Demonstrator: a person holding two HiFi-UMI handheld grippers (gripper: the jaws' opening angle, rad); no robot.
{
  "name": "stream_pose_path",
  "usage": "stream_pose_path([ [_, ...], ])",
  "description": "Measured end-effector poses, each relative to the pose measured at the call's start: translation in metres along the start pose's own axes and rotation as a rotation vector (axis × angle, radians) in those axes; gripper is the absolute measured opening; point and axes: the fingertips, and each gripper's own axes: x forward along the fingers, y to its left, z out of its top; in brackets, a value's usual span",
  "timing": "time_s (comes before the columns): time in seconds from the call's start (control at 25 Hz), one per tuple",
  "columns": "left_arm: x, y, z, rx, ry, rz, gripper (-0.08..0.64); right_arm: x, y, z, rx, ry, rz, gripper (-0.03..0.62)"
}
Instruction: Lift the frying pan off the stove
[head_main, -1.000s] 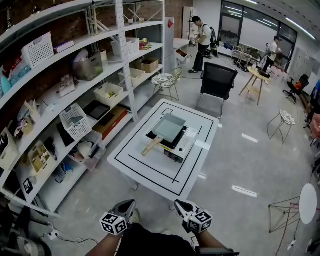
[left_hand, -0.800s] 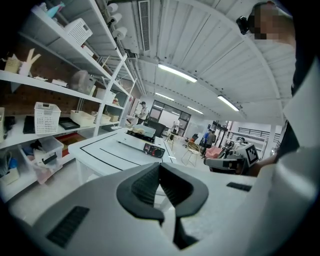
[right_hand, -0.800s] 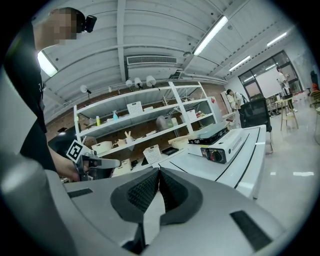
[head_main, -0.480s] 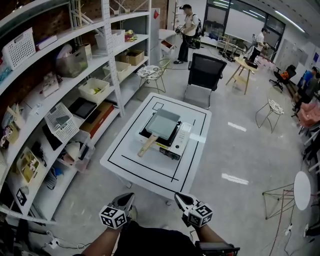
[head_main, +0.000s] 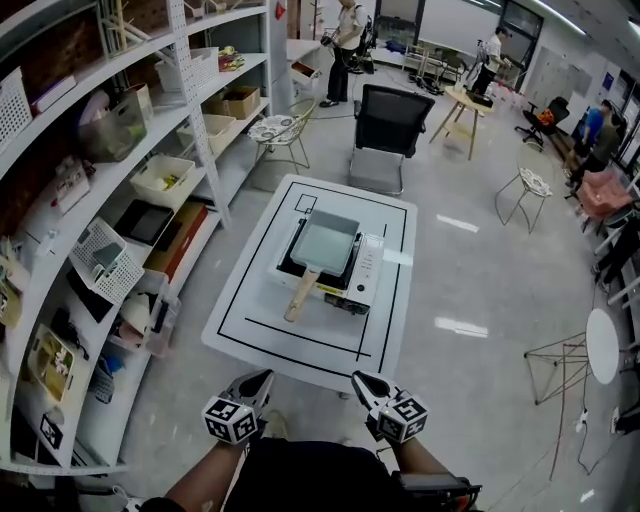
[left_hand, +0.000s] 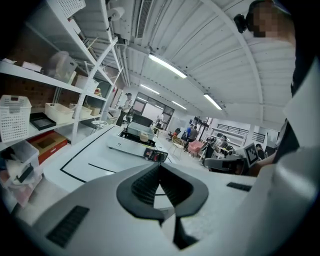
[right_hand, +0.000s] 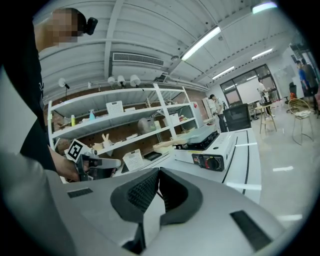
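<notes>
A grey-green rectangular frying pan (head_main: 326, 245) with a wooden handle (head_main: 300, 297) sits on a white portable stove (head_main: 363, 272) on the white table (head_main: 250, 320). The handle points toward me. Both grippers hang low in front of my body, short of the table's near edge and well away from the pan. My left gripper (head_main: 260, 380) is shut with nothing between its jaws, and so is my right gripper (head_main: 360, 383). The left gripper view looks across the tabletop at the stove (left_hand: 134, 145). The right gripper view shows the pan (right_hand: 201, 134) on the stove (right_hand: 212, 152).
Tall white shelving (head_main: 120, 200) with baskets and boxes runs along the left, leaving a narrow aisle beside the table. A black office chair (head_main: 385, 120) stands behind the table. Stools, a small round table (head_main: 605, 345) and several people are farther back and right.
The head view has shifted: the table and stove now sit more centred and the shelves have slid left. Both grippers stay shut at the same low spot.
</notes>
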Motion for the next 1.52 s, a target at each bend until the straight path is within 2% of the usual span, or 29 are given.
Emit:
stream_pose_path([
  [0.2, 0.005, 0.024, 0.01, 0.005, 0.026, -0.059, 0.009, 0.021, 0.001, 0.005, 0.012, -0.006, -0.069, 0.026],
  [0.36, 0.003, 0.041, 0.008, 0.02, 0.087, -0.099, 0.009, 0.038, 0.003, 0.003, 0.035, -0.022, -0.129, 0.026],
  [0.52, 0.003, 0.045, 0.006, 0.03, 0.121, -0.186, 0.009, 0.055, 0.007, 0.011, 0.058, -0.055, -0.183, 0.026],
  [0.76, -0.006, 0.06, 0.013, 0.042, 0.148, -0.232, 0.009, 0.069, 0.009, 0.013, 0.052, -0.073, -0.241, 0.026],
  [1.0, -0.005, 0.087, 0.014, 0.017, 0.129, -0.215, 0.009, 0.08, 0.011, 0.018, 0.049, -0.071, -0.252, 0.026],
  [1.4, 0.013, 0.09, 0.021, -0.038, 0.16, -0.217, 0.009, 0.098, -0.01, 0.021, 0.082, -0.055, -0.235, 0.026],
  [1.52, 0.021, 0.098, 0.021, -0.047, 0.168, -0.195, 0.009, 0.107, -0.018, 0.026, 0.075, -0.053, -0.212, 0.026],
])
